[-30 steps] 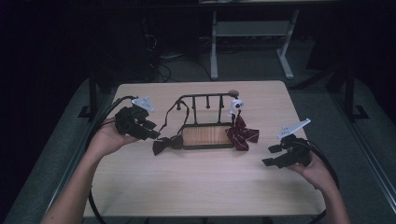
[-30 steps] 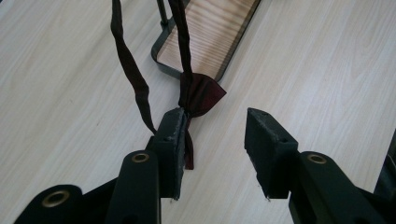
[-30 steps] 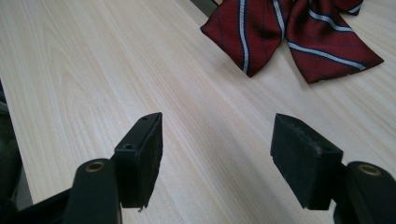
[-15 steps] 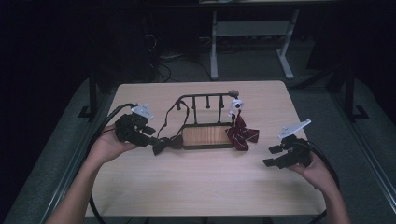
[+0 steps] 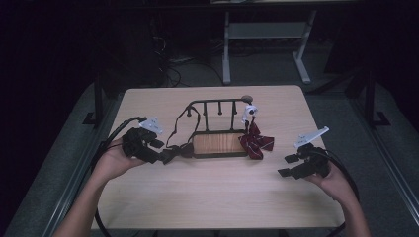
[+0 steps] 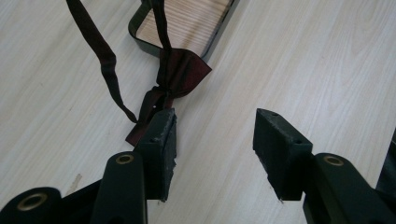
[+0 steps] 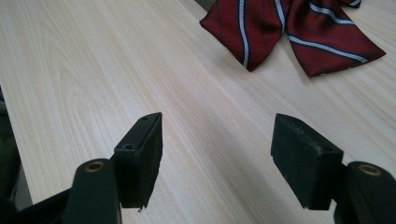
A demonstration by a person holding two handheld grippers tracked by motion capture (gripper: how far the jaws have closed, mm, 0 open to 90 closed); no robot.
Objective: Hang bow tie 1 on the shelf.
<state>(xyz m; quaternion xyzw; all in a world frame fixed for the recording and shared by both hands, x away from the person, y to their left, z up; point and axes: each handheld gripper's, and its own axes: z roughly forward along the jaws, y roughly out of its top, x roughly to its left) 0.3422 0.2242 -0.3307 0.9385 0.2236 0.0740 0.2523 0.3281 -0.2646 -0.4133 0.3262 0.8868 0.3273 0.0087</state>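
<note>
A dark maroon bow tie point(image 5: 186, 149) point(image 6: 181, 70) lies on the table at the left end of a rack's wooden base point(image 5: 220, 144) point(image 6: 187, 21). Its thin strap point(image 6: 103, 58) runs up to the black peg rail point(image 5: 217, 105). My left gripper point(image 5: 165, 157) point(image 6: 215, 128) is open just left of it, and one pad point(image 6: 163, 135) rests at the bow's tail end. A red striped bow tie point(image 5: 256, 142) point(image 7: 289, 28) lies at the base's right end. My right gripper point(image 5: 286, 166) point(image 7: 217, 128) is open and empty over bare table, apart from the red bow.
A small white object point(image 5: 250, 111) hangs at the right end of the peg rail. The wooden table point(image 5: 222, 197) stretches wide in front of the rack. Cables trail from both grippers off the table's sides.
My left gripper has dropped lower and nearer the table's front, with its jaws now at the dark bow tie's tail. The right gripper and the red bow tie have stayed put.
</note>
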